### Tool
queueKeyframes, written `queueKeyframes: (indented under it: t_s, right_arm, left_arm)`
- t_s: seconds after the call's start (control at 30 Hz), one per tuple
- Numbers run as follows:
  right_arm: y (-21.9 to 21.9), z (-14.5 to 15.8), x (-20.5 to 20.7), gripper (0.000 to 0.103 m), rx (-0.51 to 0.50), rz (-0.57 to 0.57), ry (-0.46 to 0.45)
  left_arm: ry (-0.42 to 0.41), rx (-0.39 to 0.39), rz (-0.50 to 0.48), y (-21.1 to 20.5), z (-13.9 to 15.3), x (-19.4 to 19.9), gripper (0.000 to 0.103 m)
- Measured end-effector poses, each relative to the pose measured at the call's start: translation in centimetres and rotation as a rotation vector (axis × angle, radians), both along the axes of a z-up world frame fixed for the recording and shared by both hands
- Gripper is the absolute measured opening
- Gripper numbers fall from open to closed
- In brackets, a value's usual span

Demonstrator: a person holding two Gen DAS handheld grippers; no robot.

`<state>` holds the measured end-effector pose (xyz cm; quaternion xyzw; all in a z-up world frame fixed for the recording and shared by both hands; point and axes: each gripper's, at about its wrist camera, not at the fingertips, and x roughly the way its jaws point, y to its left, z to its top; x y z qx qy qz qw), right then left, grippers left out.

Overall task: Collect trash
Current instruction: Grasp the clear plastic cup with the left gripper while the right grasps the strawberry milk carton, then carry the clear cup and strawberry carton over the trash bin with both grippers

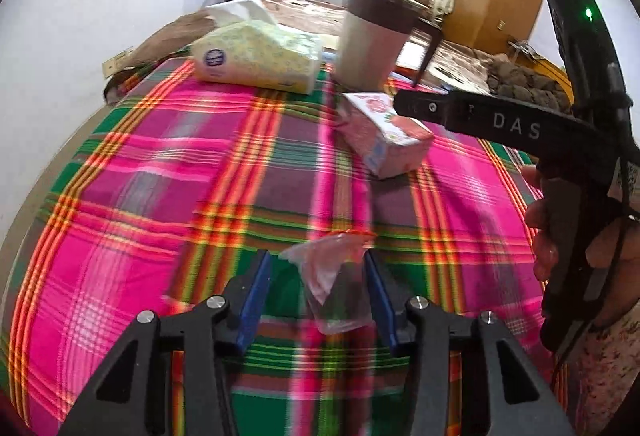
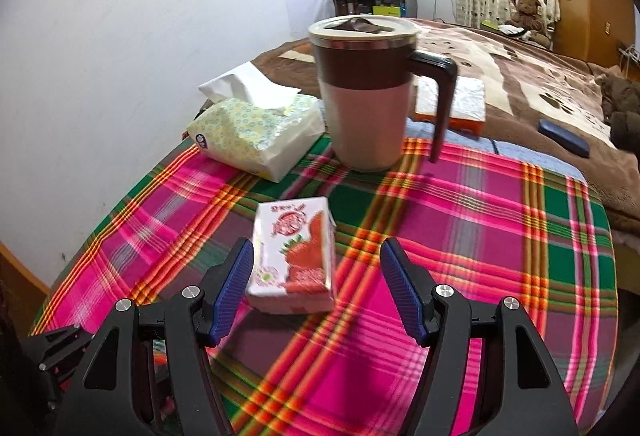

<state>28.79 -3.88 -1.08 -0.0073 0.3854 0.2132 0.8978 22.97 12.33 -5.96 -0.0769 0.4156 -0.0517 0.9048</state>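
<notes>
A bedroom: your table wears a pink, green and orange plaid cloth (image 2: 460, 204), with a lidded mug (image 2: 366, 92) and a tissue pack (image 2: 256, 134) at its far edge. Your left gripper (image 1: 318, 300) has a crumpled clear plastic wrapper (image 1: 332, 284) between its blue pads; whether both pads press on it you cannot tell. Your right gripper (image 2: 316, 296) stands wide, gripping nothing, its left pad just beside a strawberry drink carton (image 2: 294, 256) lying on the cloth.
</notes>
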Motion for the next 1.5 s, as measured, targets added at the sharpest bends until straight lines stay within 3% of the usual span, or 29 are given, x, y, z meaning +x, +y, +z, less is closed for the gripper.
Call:
queueKeyframes:
  t_s: [0.27,0.6,0.83,0.87,0.9,1.5]
  right_arm:
    - [2.5,-0.9,0.7,0.067,-0.055,0.033,0.034]
    - [3.4,-2.6,1.5,0.067,-0.137,0.004,0.073]
    - [3.3,-3.1,1.6,0.067,-0.122,-0.009,0.096]
    - [3.3,-3.1,1.5,0.065,-0.117,-0.009,0.097]
    - [3.2,-3.1,1.4,0.055,-0.113,-0.01,0.095]
    - [1.1,-1.3,-2.2,0.055,-0.063,-0.023,0.045]
  left_arm:
    - [0.001,-0.003,0.076,3.0,-0.1,-0.5,0.049]
    - [-0.001,-0.011,0.075,3.3,-0.1,-0.1,0.049]
    - [-0.006,0.008,0.082,3.2,0.0,-0.2,0.046]
    - [-0.007,0.011,0.085,3.2,0.1,-0.2,0.045]
    - [-0.009,0.012,0.086,3.2,0.1,-0.3,0.043]
    - [-0.047,0.028,0.082,1.8,1.9,-2.1,0.043]
